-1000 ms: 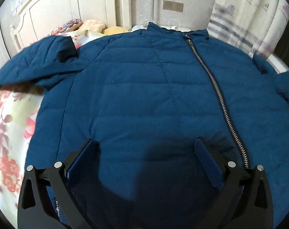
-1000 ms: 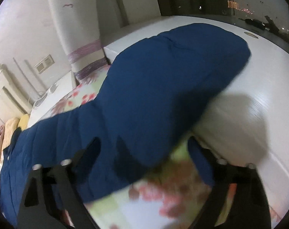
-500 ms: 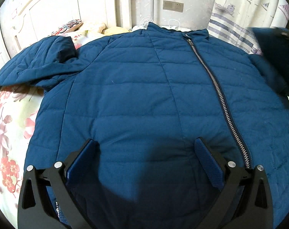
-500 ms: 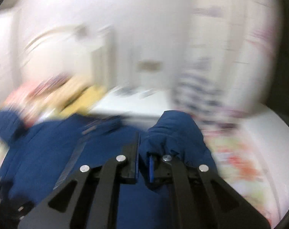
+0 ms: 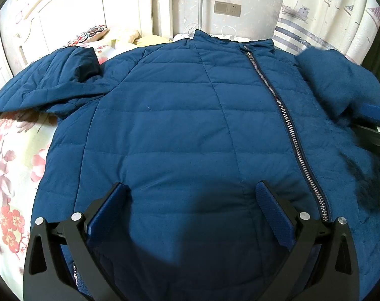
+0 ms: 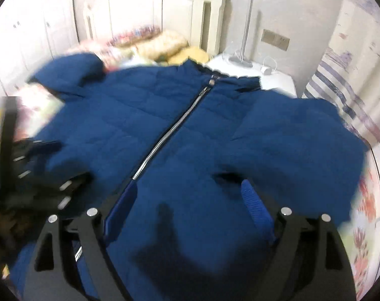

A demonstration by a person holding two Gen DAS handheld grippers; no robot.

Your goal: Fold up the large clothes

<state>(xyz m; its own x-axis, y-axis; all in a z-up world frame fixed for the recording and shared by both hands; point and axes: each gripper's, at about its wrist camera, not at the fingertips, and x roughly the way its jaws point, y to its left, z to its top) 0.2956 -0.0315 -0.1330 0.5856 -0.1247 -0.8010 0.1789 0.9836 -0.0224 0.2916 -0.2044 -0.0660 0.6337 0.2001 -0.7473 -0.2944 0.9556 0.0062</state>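
A large dark blue quilted jacket (image 5: 180,125) lies front up on the bed, its zipper (image 5: 285,115) closed. It also fills the right wrist view (image 6: 190,138). Its left sleeve (image 5: 47,85) lies out to the left. Its right sleeve (image 5: 338,80) lies folded in over the right side of the body. My left gripper (image 5: 190,200) is open and empty over the hem. My right gripper (image 6: 187,195) is open and empty over the jacket's lower right part; one of its fingers (image 5: 374,111) shows at the right edge of the left wrist view.
The bed has a floral sheet (image 5: 11,165) and a white headboard (image 5: 72,12) with pillows (image 5: 94,32). A white nightstand (image 6: 265,75) and a striped curtain (image 5: 315,20) stand behind the collar. The left gripper (image 6: 39,165) shows at the left in the right wrist view.
My right gripper took hold of the right sleeve, carried it over the jacket body, then opened and let it go. The left gripper stayed open over the hem.
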